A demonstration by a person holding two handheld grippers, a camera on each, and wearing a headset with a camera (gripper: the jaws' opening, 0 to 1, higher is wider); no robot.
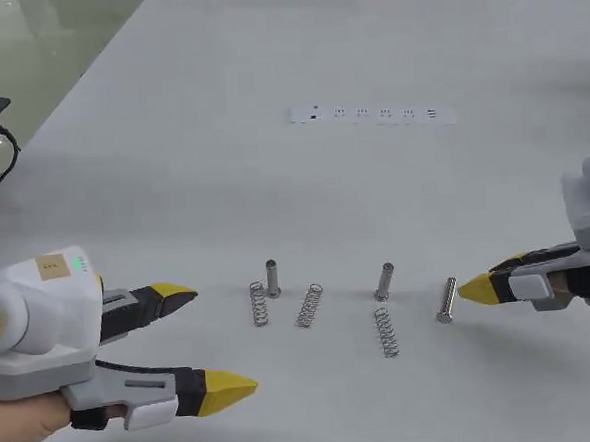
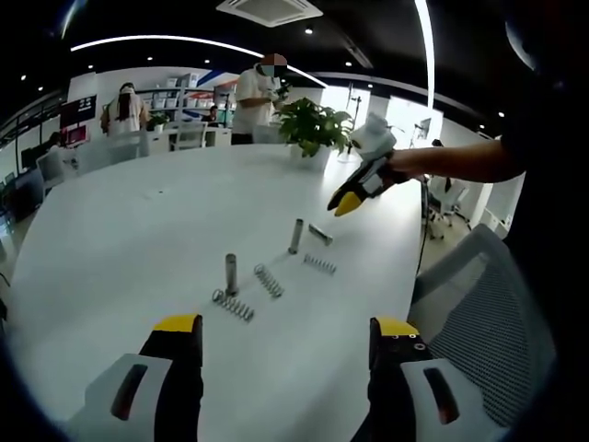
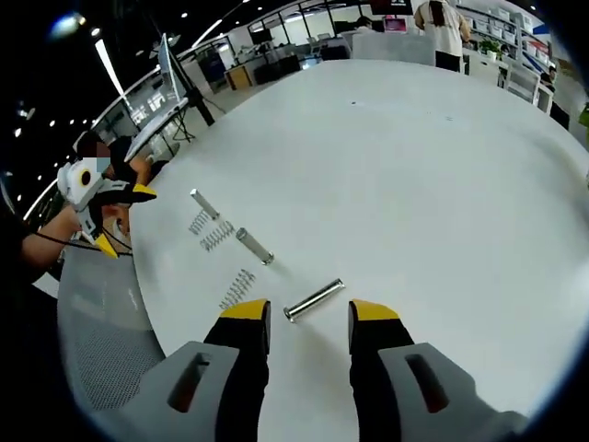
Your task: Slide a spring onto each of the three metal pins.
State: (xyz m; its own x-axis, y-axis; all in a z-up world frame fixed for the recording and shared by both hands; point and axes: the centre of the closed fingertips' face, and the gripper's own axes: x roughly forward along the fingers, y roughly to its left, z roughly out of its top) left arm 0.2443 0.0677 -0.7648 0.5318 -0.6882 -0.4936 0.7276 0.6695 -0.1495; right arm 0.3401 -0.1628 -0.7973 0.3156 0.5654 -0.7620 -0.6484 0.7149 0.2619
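Left gripper (image 1: 204,339) is hovering low over the near-left part of the white desk (image 1: 172,168), jaws spread wide and gripping nothing. Right gripper (image 1: 477,290) is reaching in from the right, jaws parted and empty.

In the right gripper view the lying pin (image 1: 446,300) is resting just ahead of and between the tips, apart from both. It is lying flat, with its long axis running roughly near-to-far in the head view and its flanged end nearer.

The near spring (image 1: 385,332) is lying flat to the left of that pin, axis also near-to-far. The middle pin (image 1: 384,281) is standing upright just behind it.

Further left, the centre spring (image 1: 309,306) is lying slanted and the left spring (image 1: 258,303) is lying near-to-far. The left pin (image 1: 272,278) is standing upright between and just behind them. All three springs are sitting off the pins.

Beyond, well apart, a white power strip (image 1: 372,114) is lying crosswise.

Room: an open office, with a potted plant (image 2: 316,127) at the desk's far edge, a mesh chair (image 2: 479,304) and people standing behind.
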